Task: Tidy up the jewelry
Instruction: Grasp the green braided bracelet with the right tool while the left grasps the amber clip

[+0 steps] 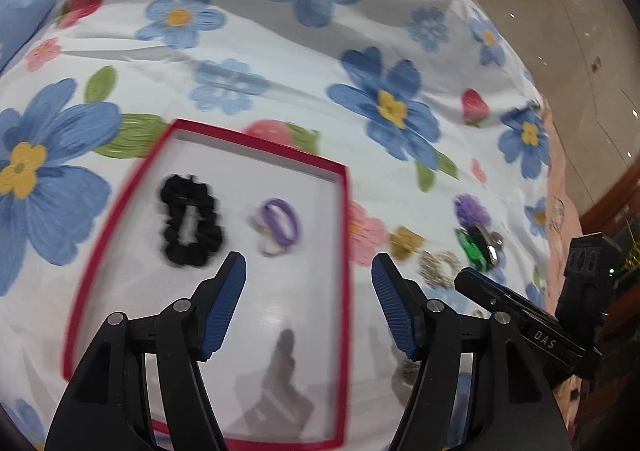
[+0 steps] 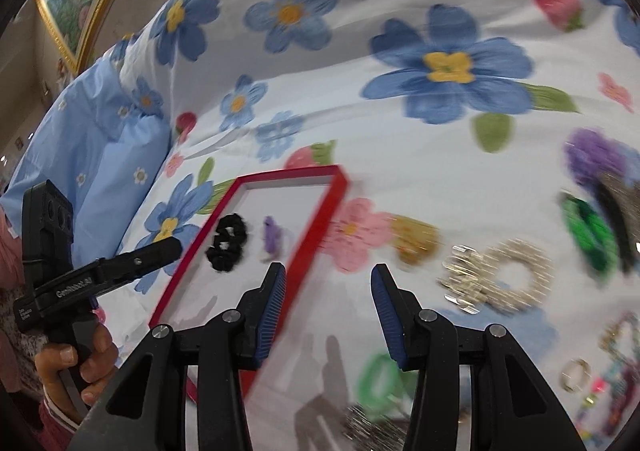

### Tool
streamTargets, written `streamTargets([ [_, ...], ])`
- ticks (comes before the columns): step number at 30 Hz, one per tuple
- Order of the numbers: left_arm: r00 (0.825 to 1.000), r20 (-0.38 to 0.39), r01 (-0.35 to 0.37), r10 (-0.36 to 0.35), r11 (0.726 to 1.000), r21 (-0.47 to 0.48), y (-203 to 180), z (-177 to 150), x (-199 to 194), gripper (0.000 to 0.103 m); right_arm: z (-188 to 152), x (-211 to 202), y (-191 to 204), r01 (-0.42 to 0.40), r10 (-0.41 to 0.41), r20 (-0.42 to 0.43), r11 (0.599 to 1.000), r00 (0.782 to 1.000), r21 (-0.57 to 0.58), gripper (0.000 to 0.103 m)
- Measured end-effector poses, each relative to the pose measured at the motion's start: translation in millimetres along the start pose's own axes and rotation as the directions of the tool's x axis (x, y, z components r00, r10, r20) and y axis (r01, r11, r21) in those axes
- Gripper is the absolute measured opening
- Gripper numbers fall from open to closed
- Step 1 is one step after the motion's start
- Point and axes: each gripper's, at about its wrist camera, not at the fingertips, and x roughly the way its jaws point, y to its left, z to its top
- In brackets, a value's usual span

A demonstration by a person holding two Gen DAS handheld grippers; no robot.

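The left gripper (image 1: 309, 271) is black plastic, its two fingers (image 1: 226, 303) faced with ribbed blue pads and jointed on round silver pins. The right gripper (image 2: 329, 283) is built the same: black linkage arms, blue ribbed pads on the fingers (image 2: 272, 311), silver pivot pins. Seen from the side, each tool is a black body with white lettering along its bar and a boxy black camera housing on top; a small green light glows on one. The hand (image 2: 76, 367) grips a black handle, with a dark red cuff at the wrist and pink patterned fabric behind it.
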Motion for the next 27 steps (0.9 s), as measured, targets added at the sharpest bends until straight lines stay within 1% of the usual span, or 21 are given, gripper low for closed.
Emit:
streamTargets([
  [5, 0.999, -0.032, 0.037, -0.035, 0.998, 0.051, -32.0, -6.3, 8.9, 0.065, -10.6, -27.2, -30.6, 0.056, -0.057, 0.014, 0.998, 0.998, 0.024, 0.047],
  [10, 0.997, -0.056, 0.049, -0.044, 0.994, 0.096, -57.5, -8.5, 19.3, 0.065, -16.2, -48.1, -60.3, 0.106, -0.107, 0.026, 0.993, 0.994, 0.051, 0.047],
  [14, 0.996, -0.075, 0.054, -0.045, 0.991, 0.123, -70.9, -11.0, 26.3, 0.068, -18.2, -59.9, -78.5, 0.126, -0.129, 0.041, 0.989, 0.991, 0.073, 0.047],
  [16, 0.995, -0.09, 0.05, -0.037, 0.988, 0.149, -79.4, -11.7, 31.6, 0.071, -19.2, -63.0, -84.2, 0.133, -0.137, 0.043, 0.988, 0.99, 0.081, 0.047],
  [21, 0.993, -0.117, 0.044, -0.02, 0.978, 0.204, -96.5, -13.0, 44.4, 0.072, -17.3, -64.8, -100.6, 0.148, -0.152, 0.034, 0.985, 0.988, 0.092, 0.047],
  [27, 0.99, -0.141, 0.044, -0.012, 0.974, 0.223, -107.2, -12.7, 59.7, 0.073, -12.9, -62.3, -115.0, 0.179, -0.182, 0.025, 0.98, 0.983, 0.088, 0.047],
])
